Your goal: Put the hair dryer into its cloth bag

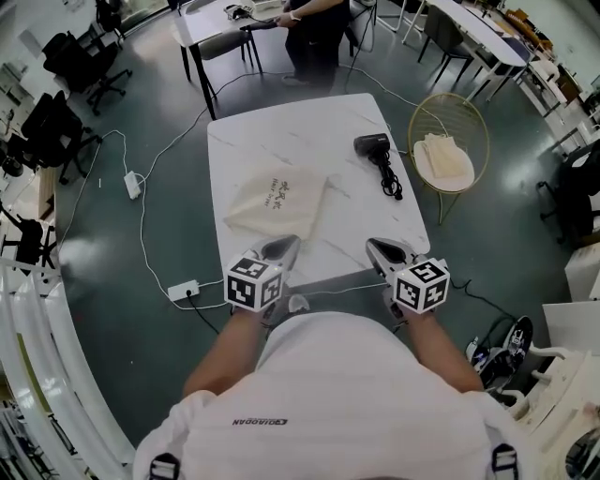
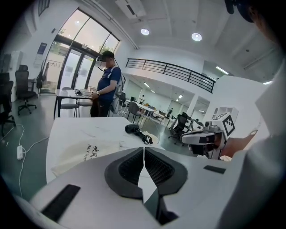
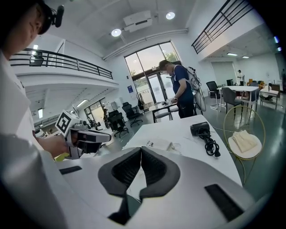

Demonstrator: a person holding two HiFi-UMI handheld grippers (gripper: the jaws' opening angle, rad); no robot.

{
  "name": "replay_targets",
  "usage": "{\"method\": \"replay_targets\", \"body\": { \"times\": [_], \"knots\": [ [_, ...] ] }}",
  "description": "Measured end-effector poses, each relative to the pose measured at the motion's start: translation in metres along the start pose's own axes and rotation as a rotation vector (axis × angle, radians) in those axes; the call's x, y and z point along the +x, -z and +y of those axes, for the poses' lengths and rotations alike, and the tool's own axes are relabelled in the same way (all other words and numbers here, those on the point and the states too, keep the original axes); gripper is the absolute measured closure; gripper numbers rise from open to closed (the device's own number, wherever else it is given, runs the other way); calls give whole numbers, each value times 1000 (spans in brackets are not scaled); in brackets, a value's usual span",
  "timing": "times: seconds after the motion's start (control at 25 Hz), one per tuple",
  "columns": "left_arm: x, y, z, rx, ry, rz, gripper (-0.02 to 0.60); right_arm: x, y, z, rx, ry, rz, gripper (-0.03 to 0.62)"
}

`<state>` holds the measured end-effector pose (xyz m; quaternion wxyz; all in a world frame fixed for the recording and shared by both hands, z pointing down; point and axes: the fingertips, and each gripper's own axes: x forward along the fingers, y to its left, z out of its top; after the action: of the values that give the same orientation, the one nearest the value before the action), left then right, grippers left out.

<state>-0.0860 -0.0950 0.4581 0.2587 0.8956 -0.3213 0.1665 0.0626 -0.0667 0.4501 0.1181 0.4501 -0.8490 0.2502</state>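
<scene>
A cream cloth bag (image 1: 277, 202) with dark print lies flat on the white marble table (image 1: 281, 131), left of centre. The black hair dryer (image 1: 372, 144) rests near the table's right edge, its coiled cord (image 1: 389, 178) trailing toward me. Both grippers hover at the table's near edge, apart from both objects. My left gripper (image 1: 286, 246) is shut and empty, just short of the bag (image 2: 85, 152). My right gripper (image 1: 375, 246) is also shut with nothing in it. The dryer (image 3: 199, 129) lies well beyond its jaws, and the bag (image 3: 154, 144) is ahead to the left.
A round wire chair (image 1: 448, 155) holding a folded cream cloth stands right of the table. A person (image 1: 314, 28) stands at a far desk. Power strips (image 1: 183, 291) and cables lie on the floor at left, with office chairs around.
</scene>
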Motion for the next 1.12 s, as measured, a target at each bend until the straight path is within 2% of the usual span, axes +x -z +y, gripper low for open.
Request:
{"method": "replay_targets", "body": {
  "times": [0.32,0.6,0.84,0.96,1.12],
  "knots": [
    [36,-9,59,18,47,34,548,50,-8,-33,27,88,24,571],
    [57,-7,74,-5,91,72,548,51,-16,-74,27,199,63,571],
    [71,-13,95,-41,32,68,548,65,-25,-130,-62,252,132,571],
    [82,-7,108,-90,-27,68,548,74,-29,-168,-155,289,168,571],
    [100,3,110,-143,-85,90,548,90,-27,-215,-182,290,209,555]
  ]
}}
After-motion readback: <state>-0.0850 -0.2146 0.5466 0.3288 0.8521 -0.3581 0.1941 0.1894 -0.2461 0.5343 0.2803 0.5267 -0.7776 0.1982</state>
